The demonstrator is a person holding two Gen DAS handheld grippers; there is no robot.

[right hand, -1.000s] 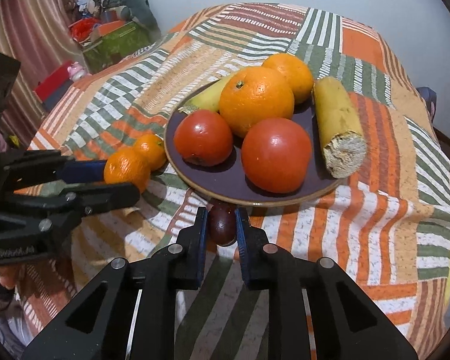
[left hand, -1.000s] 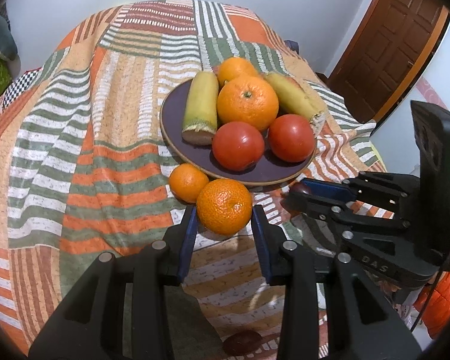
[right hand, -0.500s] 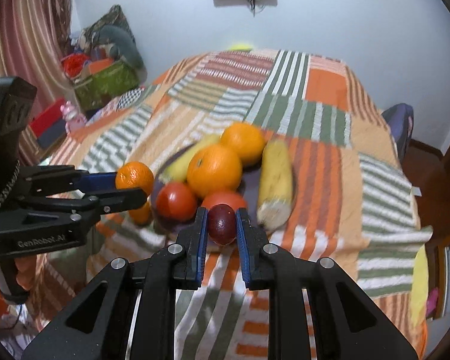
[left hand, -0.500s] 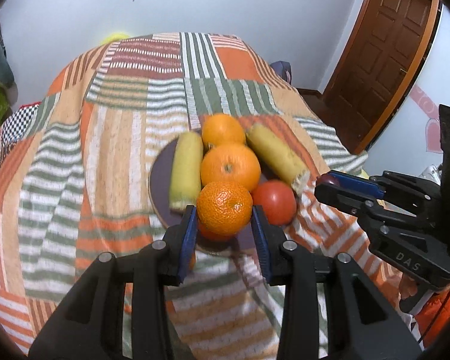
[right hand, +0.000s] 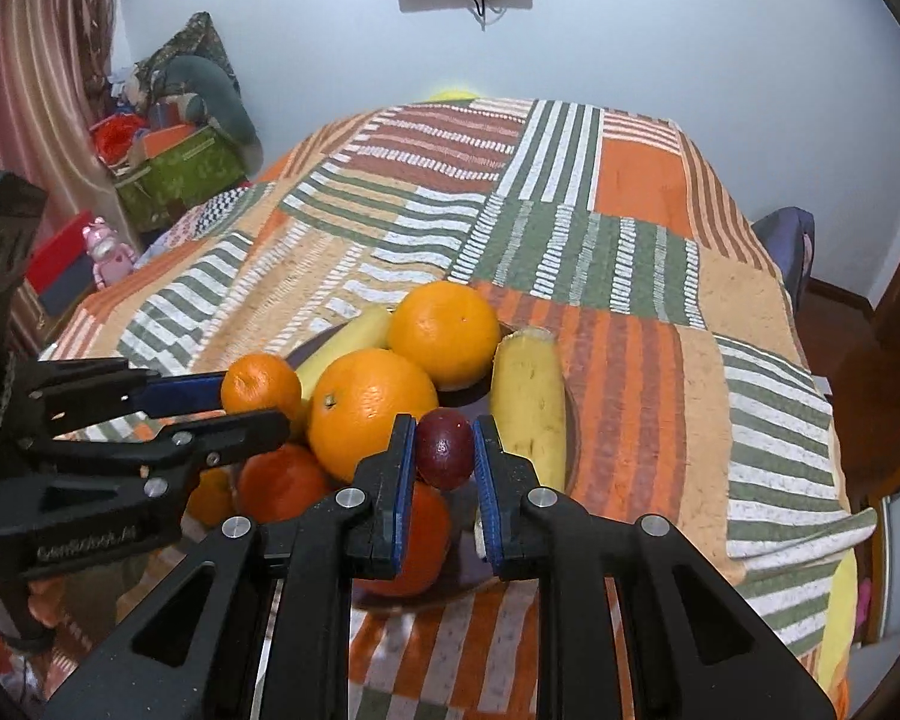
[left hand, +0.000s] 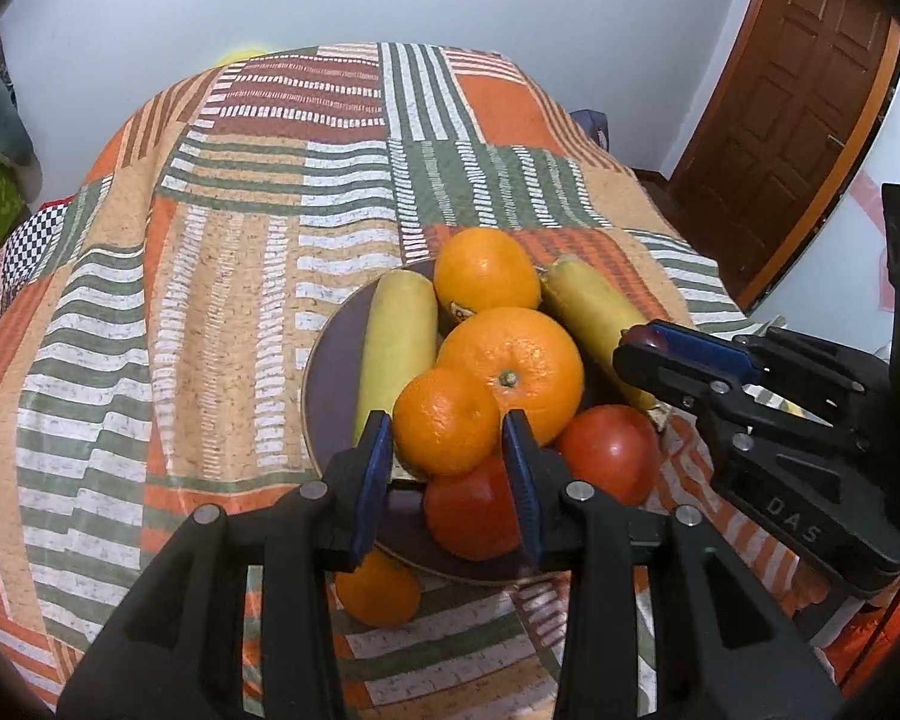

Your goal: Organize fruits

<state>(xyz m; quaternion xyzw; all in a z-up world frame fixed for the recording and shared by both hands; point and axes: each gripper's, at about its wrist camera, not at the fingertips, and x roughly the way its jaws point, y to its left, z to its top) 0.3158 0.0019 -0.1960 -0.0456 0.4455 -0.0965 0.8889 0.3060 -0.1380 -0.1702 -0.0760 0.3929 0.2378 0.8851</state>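
Note:
My left gripper [left hand: 447, 447] is shut on a small mandarin [left hand: 446, 422] and holds it above the dark purple plate [left hand: 336, 360]. My right gripper [right hand: 445, 450] is shut on a dark red plum [right hand: 445, 447] above the same plate [right hand: 465, 396]. The plate carries two oranges [left hand: 510, 366], two yellow banana pieces [left hand: 396, 348] and two red tomatoes [left hand: 609, 450]. In the left wrist view the right gripper [left hand: 642, 343] enters from the right over the plate. In the right wrist view the left gripper [right hand: 252, 396] with its mandarin [right hand: 261, 384] enters from the left.
Another small mandarin [left hand: 378, 591] lies on the striped patchwork cloth [left hand: 210, 276] just in front of the plate. A brown door [left hand: 792, 96] stands at the right. Boxes and clutter [right hand: 174, 162] sit beyond the table's left edge.
Both grippers have lifted their fruit off the cloth and carried it forward over the plate. The second small mandarin stays on the cloth.

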